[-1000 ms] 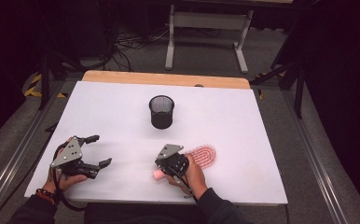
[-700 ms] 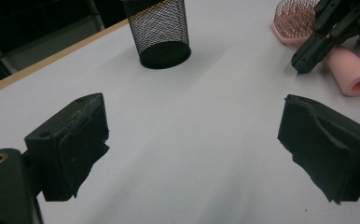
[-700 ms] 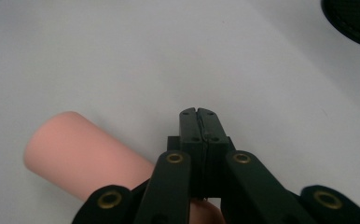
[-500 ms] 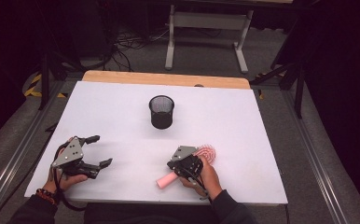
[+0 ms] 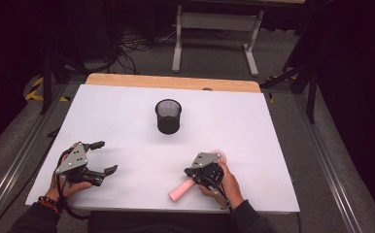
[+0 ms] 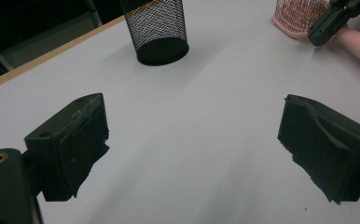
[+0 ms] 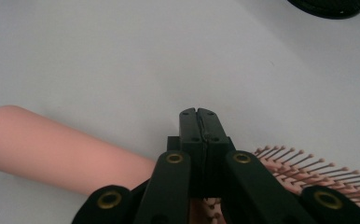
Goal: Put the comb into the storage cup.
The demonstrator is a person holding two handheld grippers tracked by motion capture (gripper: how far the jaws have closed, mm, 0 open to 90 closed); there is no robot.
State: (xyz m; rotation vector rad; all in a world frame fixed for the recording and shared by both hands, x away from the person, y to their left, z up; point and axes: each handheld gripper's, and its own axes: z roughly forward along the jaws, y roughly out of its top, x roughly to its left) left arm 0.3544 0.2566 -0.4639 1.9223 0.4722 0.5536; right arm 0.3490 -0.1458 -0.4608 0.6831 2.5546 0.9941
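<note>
A pink hairbrush (image 5: 178,191) lies on the white table (image 5: 253,126) near its front edge, bristles up, handle toward the near left. My right gripper (image 5: 190,171) rests over the brush's neck, shut. In the right gripper view its jaw tips (image 7: 198,116) meet with nothing between them; the handle (image 7: 52,149) runs left under it and the bristles (image 7: 308,172) right. My left gripper (image 5: 107,156) sits at the front left, open and empty, with the jaws (image 6: 197,140) wide apart over bare table. A black mesh cup (image 5: 168,116) stands upright at the table's middle.
The table's wooden strip (image 5: 171,81) runs along the far edge, with a metal stand (image 5: 214,29) and cables on the floor behind. In the left gripper view the cup (image 6: 157,28) is ahead and the hairbrush head (image 6: 299,14) at far right.
My right gripper has shifted right and toward the front edge. The hairbrush has swung with it, handle end now nearer the front edge. The left gripper has stayed put.
</note>
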